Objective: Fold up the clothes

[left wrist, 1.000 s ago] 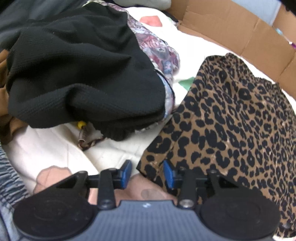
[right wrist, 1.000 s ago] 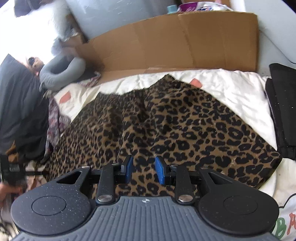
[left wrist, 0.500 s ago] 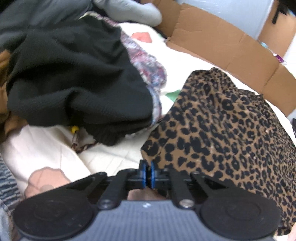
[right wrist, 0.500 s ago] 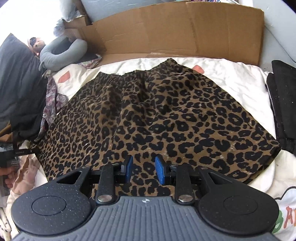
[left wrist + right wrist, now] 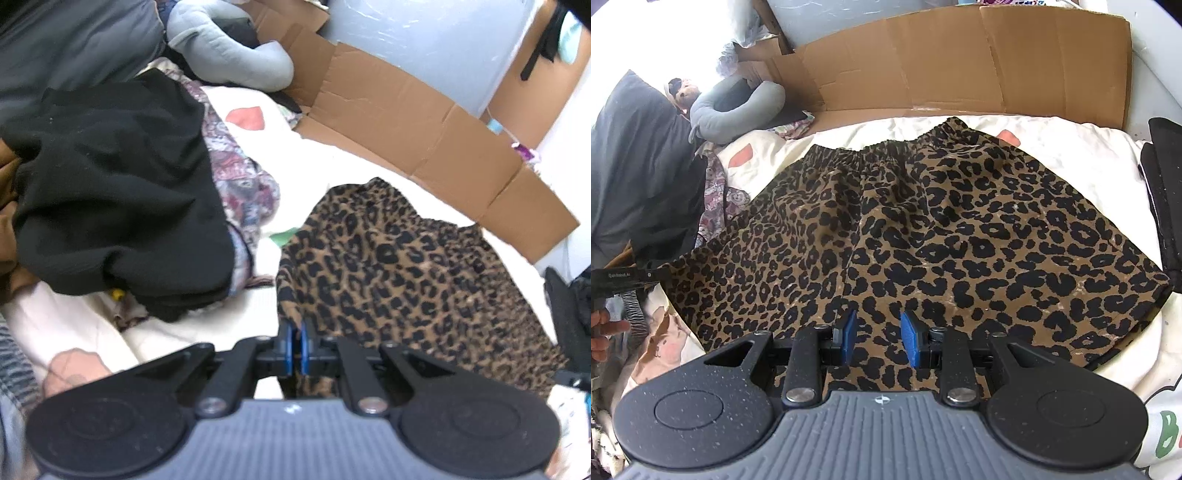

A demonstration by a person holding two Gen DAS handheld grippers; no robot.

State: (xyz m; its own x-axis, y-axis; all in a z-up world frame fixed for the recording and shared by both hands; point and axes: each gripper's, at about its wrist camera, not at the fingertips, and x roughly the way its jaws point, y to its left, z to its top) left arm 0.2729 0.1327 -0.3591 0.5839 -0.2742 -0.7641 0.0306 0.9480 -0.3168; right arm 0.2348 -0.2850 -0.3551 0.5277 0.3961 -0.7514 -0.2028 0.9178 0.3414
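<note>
Left wrist view shows your left gripper (image 5: 294,345) pinched tight on the near corner of the leopard skirt (image 5: 399,269), the cloth pulled up between the blue pads (image 5: 282,343) while the rest lies on the white sheet (image 5: 317,173), just beside a black garment (image 5: 110,192) heaped on the left. Right wrist view shows your right gripper (image 5: 878,338) partly open over the skirt's (image 5: 923,236) near hem with nothing pressed between the pads, the skirt spread flat with its elastic waistband toward the cardboard (image 5: 960,62). At the left edge your other gripper (image 5: 624,280) meets the skirt's corner.
</note>
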